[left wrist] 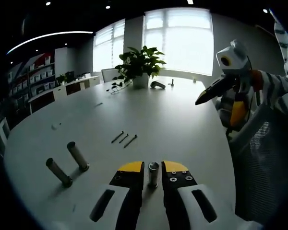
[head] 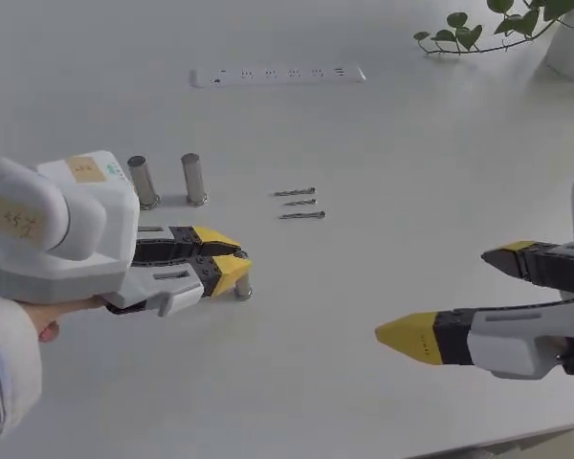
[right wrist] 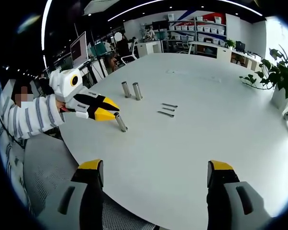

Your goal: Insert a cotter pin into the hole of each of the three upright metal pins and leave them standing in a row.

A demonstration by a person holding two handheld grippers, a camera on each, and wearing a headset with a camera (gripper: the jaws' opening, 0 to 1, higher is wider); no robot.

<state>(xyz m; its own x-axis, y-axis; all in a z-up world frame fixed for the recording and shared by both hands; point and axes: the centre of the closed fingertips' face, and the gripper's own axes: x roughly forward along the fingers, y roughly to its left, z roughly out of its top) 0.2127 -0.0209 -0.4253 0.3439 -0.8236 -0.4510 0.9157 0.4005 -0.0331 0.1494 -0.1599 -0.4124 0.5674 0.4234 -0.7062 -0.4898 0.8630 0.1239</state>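
though the left gripper (head: 241, 266) flanks a half-hidden metal pin (left wrist: 153, 175), contact unclear, right gripper (right wrist: 156, 166) gapes empty.

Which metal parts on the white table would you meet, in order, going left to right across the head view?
leftmost grey upright metal pin → second grey upright metal pin → third grey metal pin, between the jaws of the white, yellow-tipped left gripper → three thin silver cotter pins

Long white power strip (head: 277, 75) lay flat on the broad white tabletop (head: 383, 325) — far side, leafy green potted plant (head: 478, 27) stood at its far-right corner.
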